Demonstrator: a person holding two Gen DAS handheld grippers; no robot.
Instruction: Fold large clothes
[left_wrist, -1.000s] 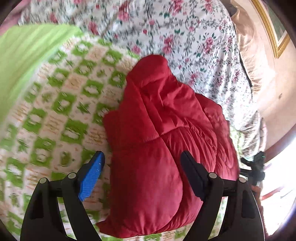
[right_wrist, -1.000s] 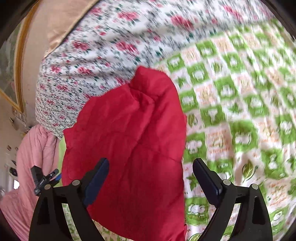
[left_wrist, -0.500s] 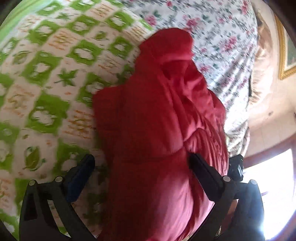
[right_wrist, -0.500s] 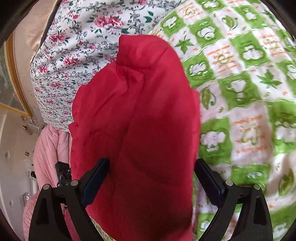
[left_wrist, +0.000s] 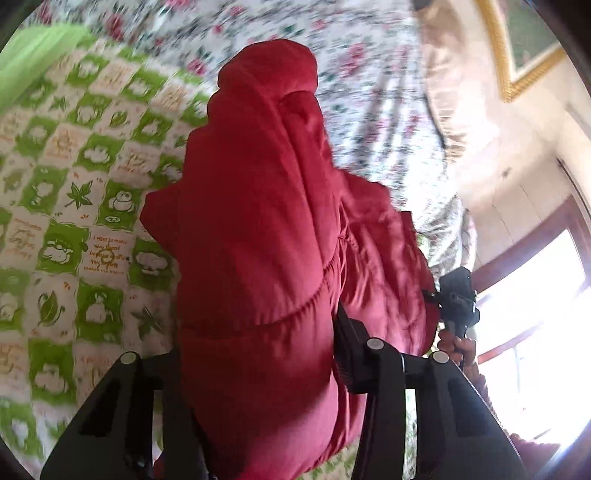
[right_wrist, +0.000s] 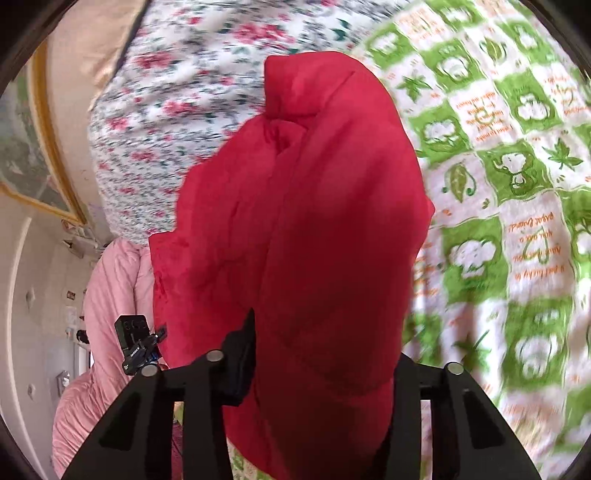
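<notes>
A folded red puffer jacket (left_wrist: 258, 229) lies on a green-and-white patterned bedspread (left_wrist: 66, 206). It also shows in the right wrist view (right_wrist: 317, 221). My left gripper (left_wrist: 258, 354) is shut on the jacket's near edge, with padded fabric bulging between its jaws. My right gripper (right_wrist: 321, 369) is shut on the jacket's opposite edge. The inner fingers of both grippers are partly buried in the fabric. The right gripper shows at the jacket's far side in the left wrist view (left_wrist: 458, 299), and the left gripper shows likewise in the right wrist view (right_wrist: 136, 347).
A floral quilt (left_wrist: 373, 74) lies beyond the jacket. A pink garment (right_wrist: 107, 295) sits at the bed's side in the right wrist view. A bright window (left_wrist: 535, 314) and a gold-framed picture (left_wrist: 524, 44) are on the walls.
Both grippers went from wide open around the jacket to shut on its two edges, having moved in closer. The jacket now bunches between the jaws.
</notes>
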